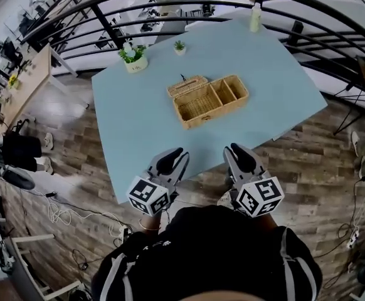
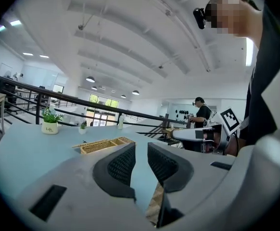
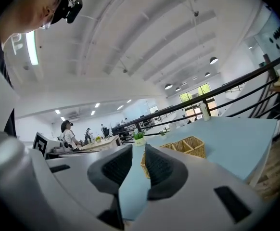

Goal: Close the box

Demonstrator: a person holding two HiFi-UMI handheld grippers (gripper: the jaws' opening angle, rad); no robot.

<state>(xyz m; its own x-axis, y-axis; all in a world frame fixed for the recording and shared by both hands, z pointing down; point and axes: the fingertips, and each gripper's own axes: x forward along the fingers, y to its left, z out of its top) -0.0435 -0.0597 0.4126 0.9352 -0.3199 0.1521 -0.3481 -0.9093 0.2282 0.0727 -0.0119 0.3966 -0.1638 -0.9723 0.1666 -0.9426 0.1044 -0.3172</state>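
A wicker box (image 1: 207, 101) with several compartments lies in the middle of the light blue table (image 1: 276, 80). Its lid (image 1: 187, 85) stands open along the far left side. Both grippers hover at the table's near edge, close to my body and well short of the box. My left gripper (image 1: 173, 158) has a clear gap between its jaws and holds nothing. My right gripper (image 1: 236, 152) also shows a narrow gap with nothing in it. The left gripper view shows the box (image 2: 106, 145) beyond the left gripper (image 2: 141, 150). The right gripper view has the box (image 3: 185, 146) just past the right gripper (image 3: 138, 153).
A white pot with a plant (image 1: 134, 58), a small plant (image 1: 180, 46) and a bottle (image 1: 255, 17) stand along the table's far side. A black railing (image 1: 107, 27) curves behind the table. Wood floor lies around it, with cables at the lower left.
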